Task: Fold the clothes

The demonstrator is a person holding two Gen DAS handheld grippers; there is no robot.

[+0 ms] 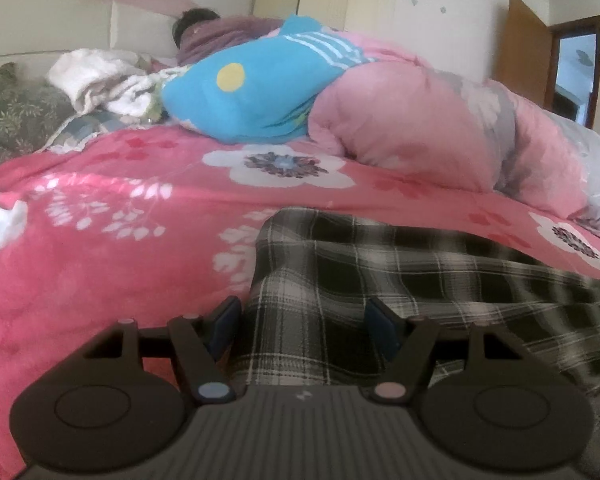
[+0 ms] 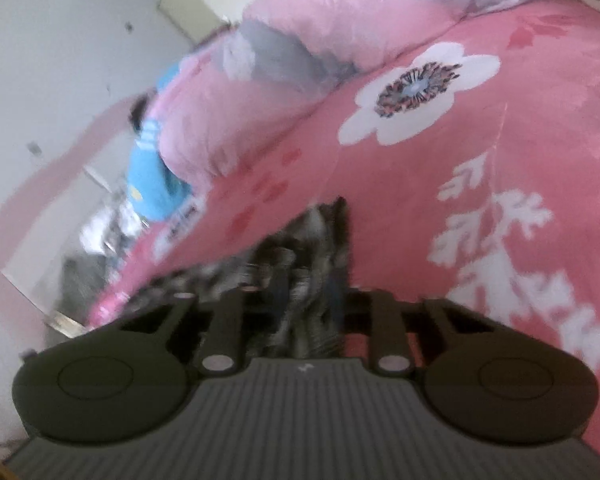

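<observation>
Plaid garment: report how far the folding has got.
Done: nothing looks folded; the plaid garment lies rumpled on the pink bedspread. In hand: the right tool is pinched on a bunch of the plaid cloth, though that view is blurred; the left tool stands open over another part, not gripping. Left: flattening it and every fold.

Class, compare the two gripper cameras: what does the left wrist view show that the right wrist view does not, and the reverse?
Left wrist only: the left gripper, jaws apart over the plaid garment, a wooden door and a white towel.

Right wrist only: the right gripper, jaws drawn close with bunched plaid cloth between them; blur hides the contact.

Both: the pink floral bedspread, pink quilt, blue cushion.
</observation>
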